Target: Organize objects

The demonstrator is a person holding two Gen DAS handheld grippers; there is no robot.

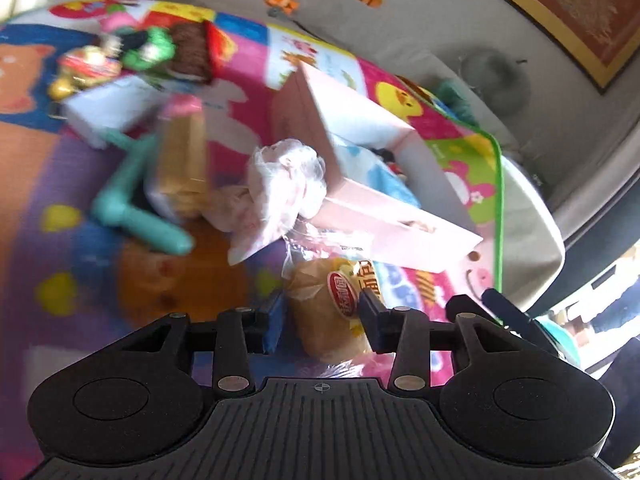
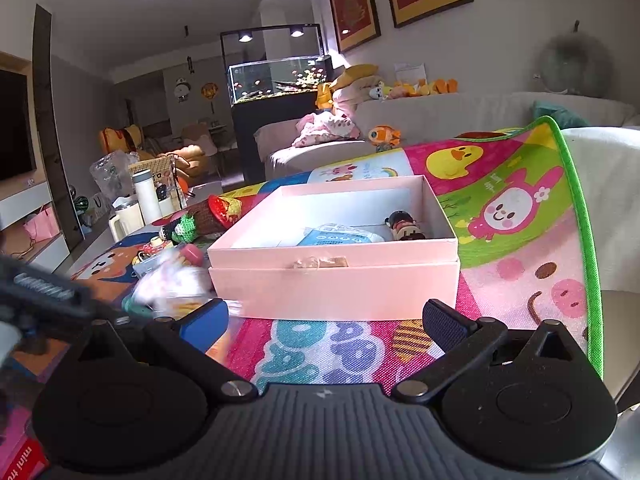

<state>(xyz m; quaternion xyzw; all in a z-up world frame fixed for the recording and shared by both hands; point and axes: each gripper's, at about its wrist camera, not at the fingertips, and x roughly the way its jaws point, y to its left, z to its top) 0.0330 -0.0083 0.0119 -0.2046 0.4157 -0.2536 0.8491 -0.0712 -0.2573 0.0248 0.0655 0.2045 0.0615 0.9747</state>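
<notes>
— Sofas, framed pictures and a fish tank (image 2: 280, 80) ring the room, and everything to be sorted lies on a bright cartoon play mat (image 2: 516, 208). What is being handled?

— A wrapped bread roll (image 1: 332, 308), just in front of the pink box (image 2: 332, 256). The left hand-held gripper (image 1: 322, 316) has a pad on each side of it, seemingly clamped on the wrapper; I judge it is held that way to lift it over the box wall.

— And the box?

— Open, already holding a blue-and-white packet (image 2: 340, 236) and a small figurine (image 2: 404, 226), so it looks like the collecting place.

— The other hand?

— The right hand-held gripper (image 2: 326, 324) sits before the box, fingers spread wide, holding nothing.

— Any obstacles?

— A crumpled clear bag (image 1: 284, 176) leans against the box's near corner; a teal toy (image 1: 136, 200) and more packets crowd beyond it, blurred.
</notes>
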